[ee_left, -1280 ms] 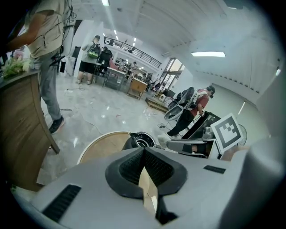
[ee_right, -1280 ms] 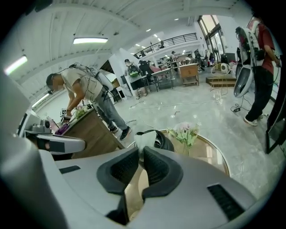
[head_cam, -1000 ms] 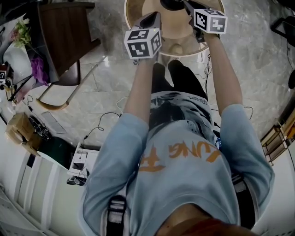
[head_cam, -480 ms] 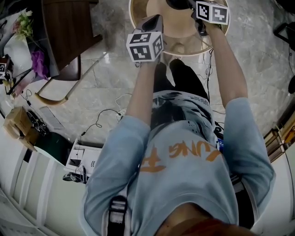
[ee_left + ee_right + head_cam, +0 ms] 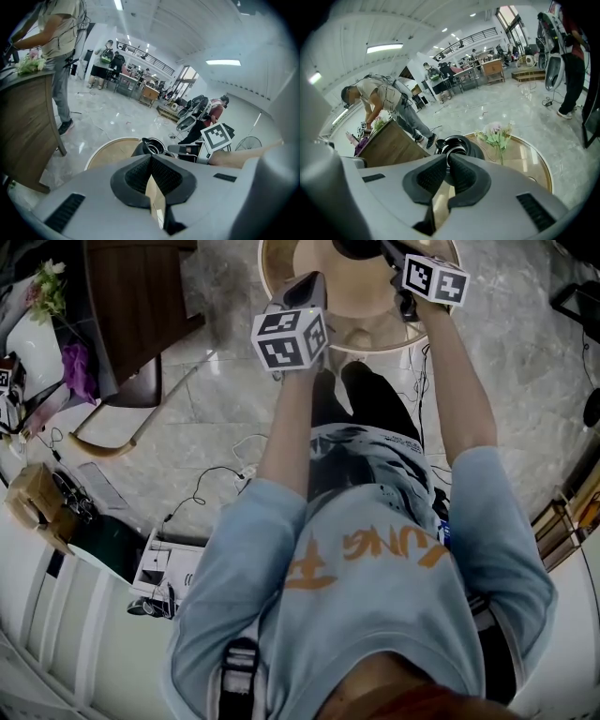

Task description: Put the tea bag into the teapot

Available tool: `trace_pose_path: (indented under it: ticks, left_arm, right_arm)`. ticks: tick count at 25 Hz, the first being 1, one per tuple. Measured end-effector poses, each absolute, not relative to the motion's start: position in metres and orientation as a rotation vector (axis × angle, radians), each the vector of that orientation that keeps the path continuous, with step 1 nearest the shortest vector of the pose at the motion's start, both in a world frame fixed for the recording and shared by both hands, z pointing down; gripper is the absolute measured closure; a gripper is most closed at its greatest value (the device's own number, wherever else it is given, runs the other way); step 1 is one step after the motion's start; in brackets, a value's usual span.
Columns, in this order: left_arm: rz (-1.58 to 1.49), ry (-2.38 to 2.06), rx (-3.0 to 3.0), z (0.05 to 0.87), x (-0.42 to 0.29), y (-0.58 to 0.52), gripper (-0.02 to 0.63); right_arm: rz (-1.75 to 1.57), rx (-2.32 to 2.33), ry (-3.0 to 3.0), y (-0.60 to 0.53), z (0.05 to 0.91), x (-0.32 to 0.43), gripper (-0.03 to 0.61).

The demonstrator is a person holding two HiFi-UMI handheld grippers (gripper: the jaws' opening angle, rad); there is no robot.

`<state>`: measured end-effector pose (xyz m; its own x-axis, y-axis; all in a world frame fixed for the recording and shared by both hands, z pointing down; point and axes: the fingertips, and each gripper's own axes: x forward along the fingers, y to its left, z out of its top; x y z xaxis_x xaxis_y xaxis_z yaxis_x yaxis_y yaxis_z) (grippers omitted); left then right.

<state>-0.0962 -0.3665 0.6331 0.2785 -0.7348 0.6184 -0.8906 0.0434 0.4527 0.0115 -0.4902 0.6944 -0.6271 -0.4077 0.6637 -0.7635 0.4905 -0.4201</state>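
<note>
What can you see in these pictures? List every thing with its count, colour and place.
teapot: one, black, on the round table.
round table: one, tan wood, below both grippers.
flower sprig: one, pale pink and green, on the table beside the teapot.
counter: one, dark brown, left of the table in the head view.
bystander: one, bent over the counter; others far behind.
T-shirt: one, pale blue, orange lettering.
left gripper, right gripper: two, grey, black pads, jaws closed, above the table.

Teapot (image 5: 354,247) mostly beyond top edge
</note>
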Motion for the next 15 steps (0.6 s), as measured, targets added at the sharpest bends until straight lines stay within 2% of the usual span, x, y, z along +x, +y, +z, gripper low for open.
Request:
trace_pose_path:
  ticks: [2, 15]
  left_arm:
    - [0.228, -1.495, 1.724, 0.632, -0.096, -0.363, 0.588]
    - [0.118, -1.555, 1.745, 0.6, -0.102, -0.343, 0.588]
  right_arm:
    - [0.945, 0.974, -2.271, -0.484, 0.689, 0.015, 0.566]
    - [1.019, 1.166, -2.417, -0.441, 0.634, 0.038, 0.566]
